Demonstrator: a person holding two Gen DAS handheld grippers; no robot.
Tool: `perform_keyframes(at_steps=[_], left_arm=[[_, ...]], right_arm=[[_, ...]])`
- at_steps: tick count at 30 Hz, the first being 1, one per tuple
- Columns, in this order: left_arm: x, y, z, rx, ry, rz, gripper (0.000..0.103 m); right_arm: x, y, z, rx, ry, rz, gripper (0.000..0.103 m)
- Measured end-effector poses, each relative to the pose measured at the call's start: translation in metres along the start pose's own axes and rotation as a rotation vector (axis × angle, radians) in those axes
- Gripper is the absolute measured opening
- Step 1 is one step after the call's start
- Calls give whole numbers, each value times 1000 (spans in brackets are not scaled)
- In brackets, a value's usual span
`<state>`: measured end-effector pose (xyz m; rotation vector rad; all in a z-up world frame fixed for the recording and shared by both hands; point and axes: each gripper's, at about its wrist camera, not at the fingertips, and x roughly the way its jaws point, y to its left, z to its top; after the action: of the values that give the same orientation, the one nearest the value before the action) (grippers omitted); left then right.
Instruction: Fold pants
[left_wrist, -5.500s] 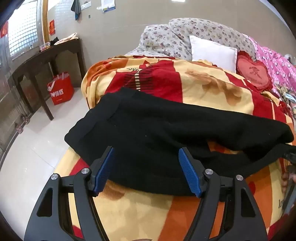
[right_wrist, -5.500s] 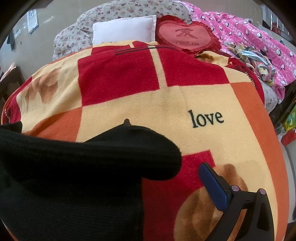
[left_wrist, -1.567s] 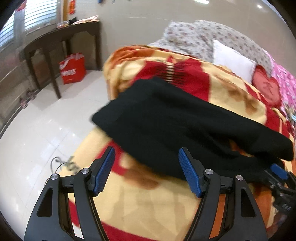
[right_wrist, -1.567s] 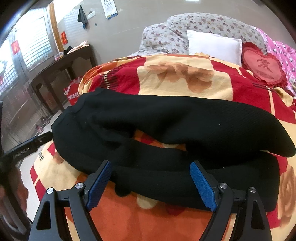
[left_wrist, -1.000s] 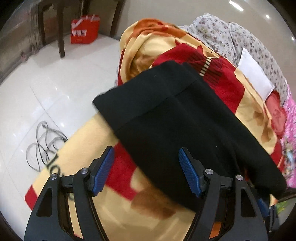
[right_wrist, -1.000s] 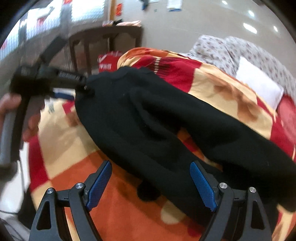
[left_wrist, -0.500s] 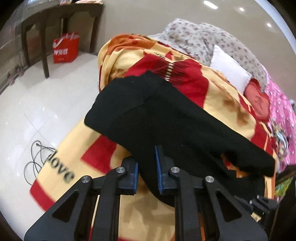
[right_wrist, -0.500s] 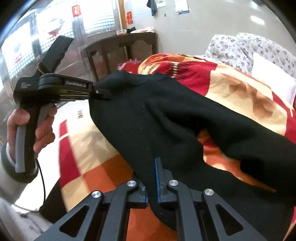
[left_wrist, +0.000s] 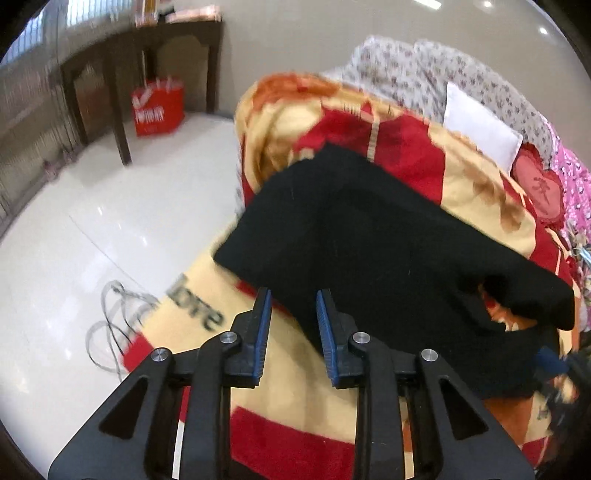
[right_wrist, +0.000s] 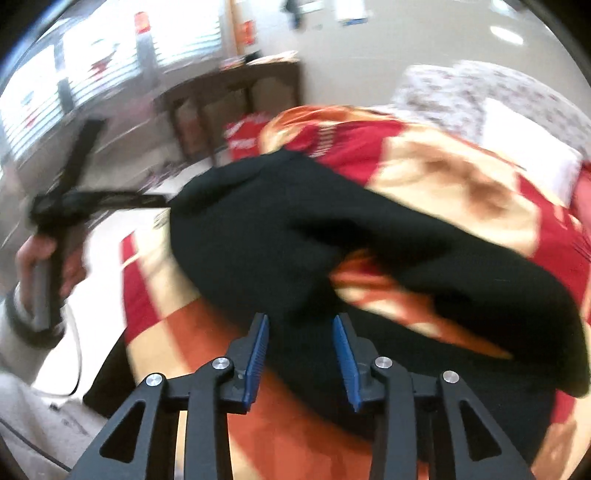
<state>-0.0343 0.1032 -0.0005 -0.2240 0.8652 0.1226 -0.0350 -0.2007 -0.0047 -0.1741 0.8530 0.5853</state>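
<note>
Black pants lie rumpled across a red, orange and yellow blanket on the bed, one end near its left edge. My left gripper hovers at the pants' near edge with its jaws opening. The cloth edge lies below the gap, and the blue pads do not press it. In the right wrist view my right gripper is also opening over the pants, with black cloth showing between its pads. A hand holds the blurred left gripper beside the pants' far-left corner.
The bed drops off at the left to a white tiled floor with a loose cable. A dark wooden table and a red bag stand by the wall. A white pillow and a red heart cushion lie at the head.
Both grippers were wide open over the pants, then clamped shut on the cloth. Now both pairs of jaws have parted again, and both have drawn back and up.
</note>
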Motion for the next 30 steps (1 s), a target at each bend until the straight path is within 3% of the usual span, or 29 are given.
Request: perform_keyframes(at_steps=[2,4,8,10,15,19,23,26,30], left_arm=[[-8,-6,6,15,-26,-5,25],[-7,-15,11,34,-37,-26,35],[17,-45,14,90,5,-54,40],[36,-65,12,129,49,-65,40],[73,-99,7,186,113,-55,40],[86,-110,4,201,121,-25,40],[87,-109,3,197,116,-35,40],[87,-108,3,191,113,-38,41],[84,-108,0,178,110,-36,41]], right_arm=[[7,-33,4,113,25,-62,35],[22,-66,5,237,65,-57,35],[53,-109,9,362,143,-99,35],[56,-121,19,378,118,-107,35],[79,-144,70,299,84,-277,35],[98,-167,90,321,132,-246,35],[41,-164,69,296,81,-202,36],[-10,-167,26,332,75,-303,47],[-39,-182,-37,430,128,-405,49]])
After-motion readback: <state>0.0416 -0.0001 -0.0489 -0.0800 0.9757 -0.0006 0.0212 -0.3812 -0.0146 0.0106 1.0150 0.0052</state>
